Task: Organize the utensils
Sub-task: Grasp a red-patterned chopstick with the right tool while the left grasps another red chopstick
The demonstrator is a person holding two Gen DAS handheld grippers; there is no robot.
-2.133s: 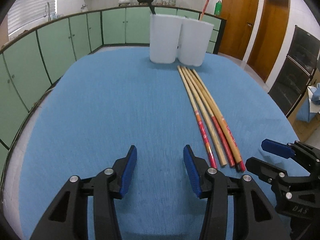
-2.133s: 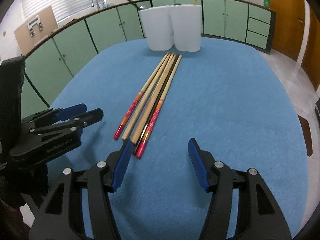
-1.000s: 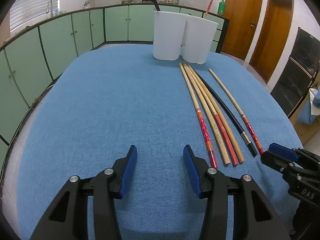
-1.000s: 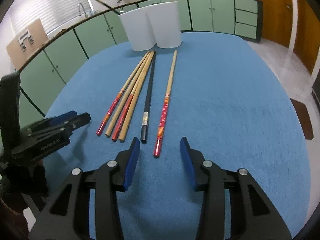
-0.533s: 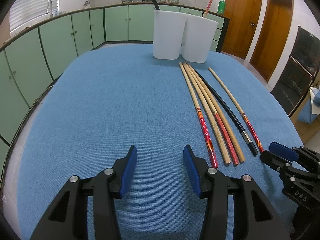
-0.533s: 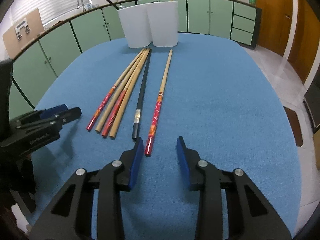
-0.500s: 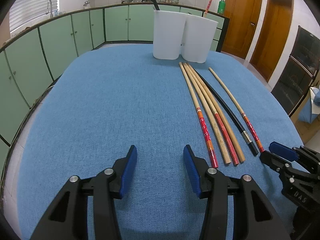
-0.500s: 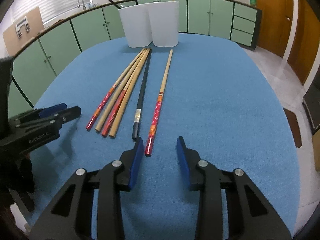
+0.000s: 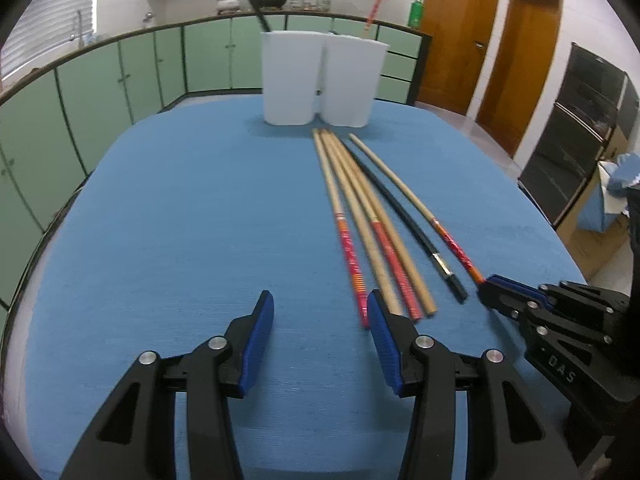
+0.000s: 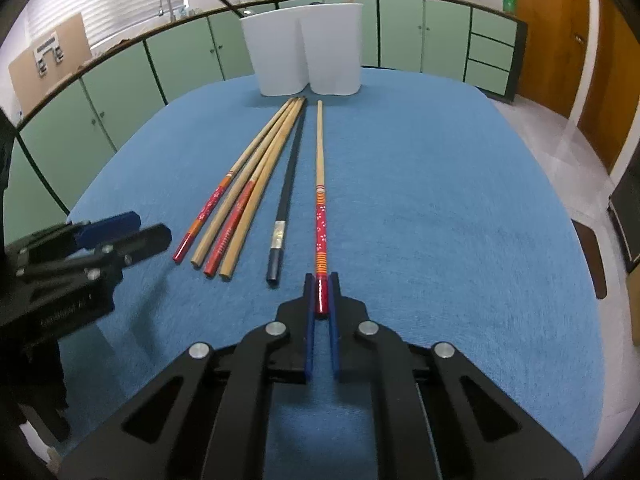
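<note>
Right tool (image 10: 321, 286) just closing, now clamping the red end of the chopstick (image 10: 319, 184) lying on the worktop (image 10: 440, 200), left tool (image 9: 320, 340) idling apart; risking pivoting and slipping out when lifting by such an end grip.

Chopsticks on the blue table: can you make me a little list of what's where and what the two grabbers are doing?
surface: blue tablecloth
containers: two white holders at the far end, touching
loose chopsticks: four wooden ones bunched, black one beside them
right gripper: fingers just closed on the red-ended chopstick, still on the cloth
left gripper: open, holding nothing
</note>
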